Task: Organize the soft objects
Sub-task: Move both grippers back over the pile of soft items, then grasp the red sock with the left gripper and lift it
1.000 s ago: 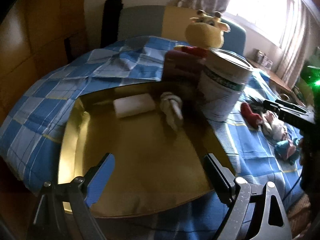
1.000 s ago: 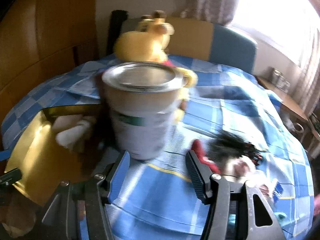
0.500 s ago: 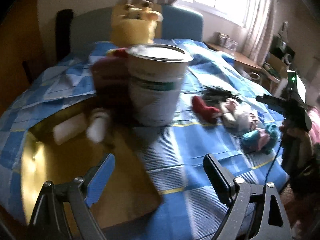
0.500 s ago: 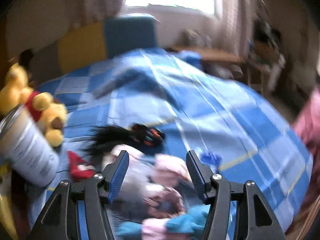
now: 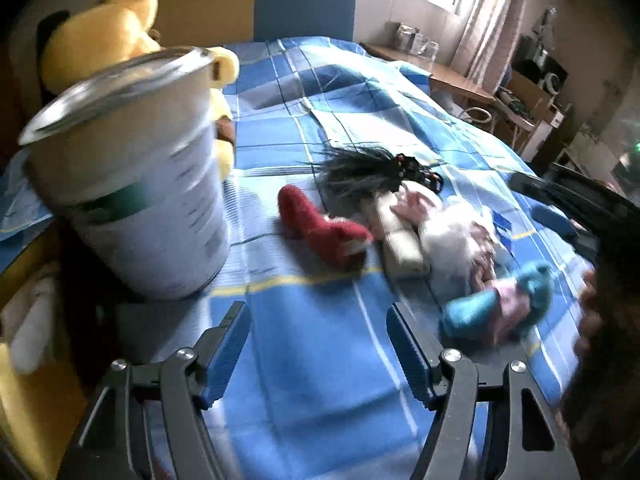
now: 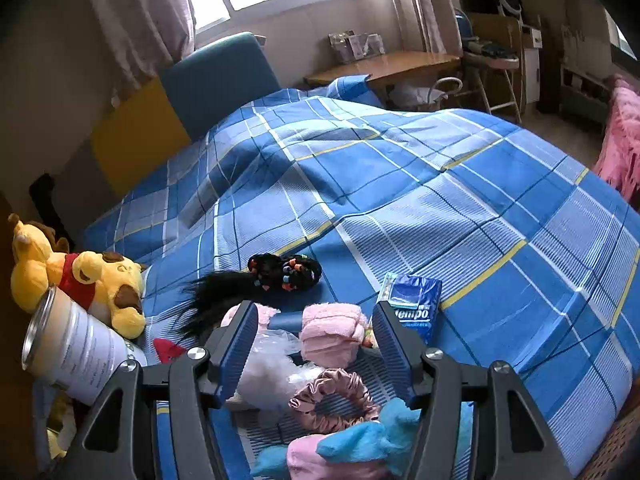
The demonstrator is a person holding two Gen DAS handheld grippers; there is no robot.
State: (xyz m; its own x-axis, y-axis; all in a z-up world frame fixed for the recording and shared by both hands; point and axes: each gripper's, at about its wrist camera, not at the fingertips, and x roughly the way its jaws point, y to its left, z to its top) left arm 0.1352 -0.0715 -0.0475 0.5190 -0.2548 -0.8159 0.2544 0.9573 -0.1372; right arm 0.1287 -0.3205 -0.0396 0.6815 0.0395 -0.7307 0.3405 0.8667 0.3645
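Note:
A pile of soft things lies on the blue checked bedspread. It holds a red plush piece, a black hairpiece, a pink rolled towel, a pink scrunchie and a blue and pink plush. My right gripper hovers open over the pile; the pink towel shows between its fingers, and the pads do not press on it. My left gripper is over bare bedspread in front of the red plush. Its jaws are closing with nothing between them.
A white tin can stands at the left, with a yellow plush toy behind it. The gold tray shows at the left edge. A blue Tempo tissue pack lies right of the pile. A desk stands beyond the bed.
The left view swung right, from the gold tray to the pile, and its jaws narrowed. The right gripper rolled and moved from the can to above the pile.

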